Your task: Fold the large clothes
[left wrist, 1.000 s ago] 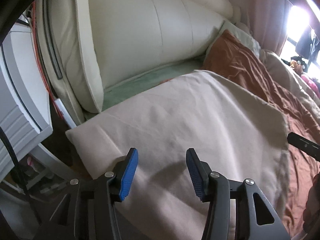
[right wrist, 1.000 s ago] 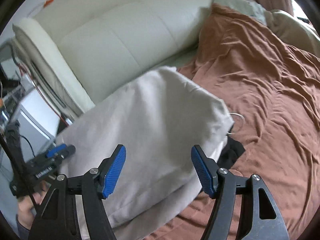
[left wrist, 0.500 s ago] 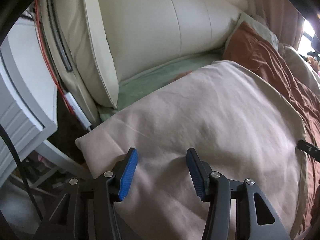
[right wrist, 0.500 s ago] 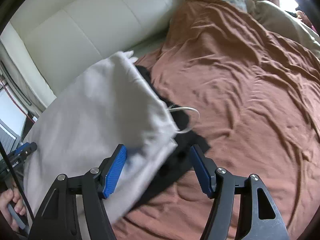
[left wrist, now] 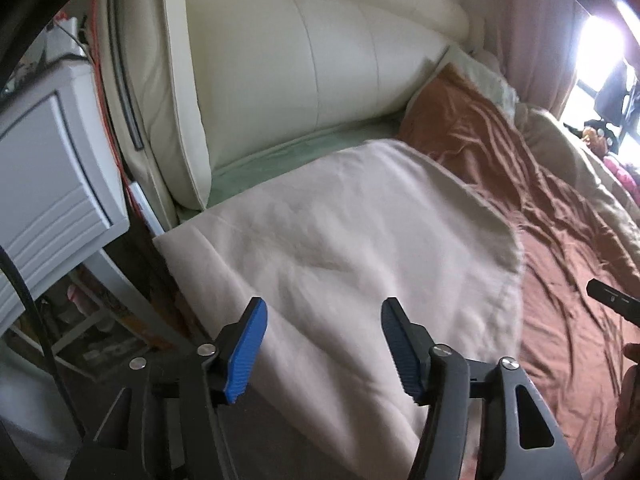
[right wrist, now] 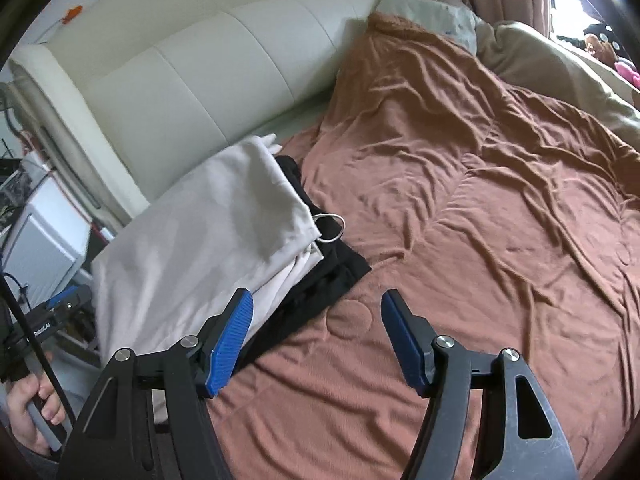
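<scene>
Two garments lie stacked on the bed: one folded cream garment (left wrist: 344, 248) on top and one black garment (right wrist: 320, 276) beneath it, the black one showing only in the right wrist view, where it sticks out past the cream edge along with a thin white drawstring loop (right wrist: 334, 228). The left gripper (left wrist: 322, 344) hovers over the near part of the cream garment, its jaws released and just widened, with cloth seen below the gap but neither blue pad pressing it. The right gripper (right wrist: 316, 340) has its jaws spread too, holding nothing; the stack lies ahead and left of its left jaw, and bare rust-brown blanket (right wrist: 480, 208) fills the space between and beyond the jaws. One cream padded headboard (left wrist: 312, 68) rises past the garments, with a strip of pale green sheet (left wrist: 288, 160) at its foot. A white cabinet (left wrist: 44, 184) stands left of the left jaws, beside an orange cable. Only the left view shows the right gripper's dark tip at the right edge; only the right view shows the hand (right wrist: 28, 408) gripping the left tool's handle at lower left, a beige duvet (right wrist: 560, 68) and a pillow (right wrist: 428, 12) far ahead.
</scene>
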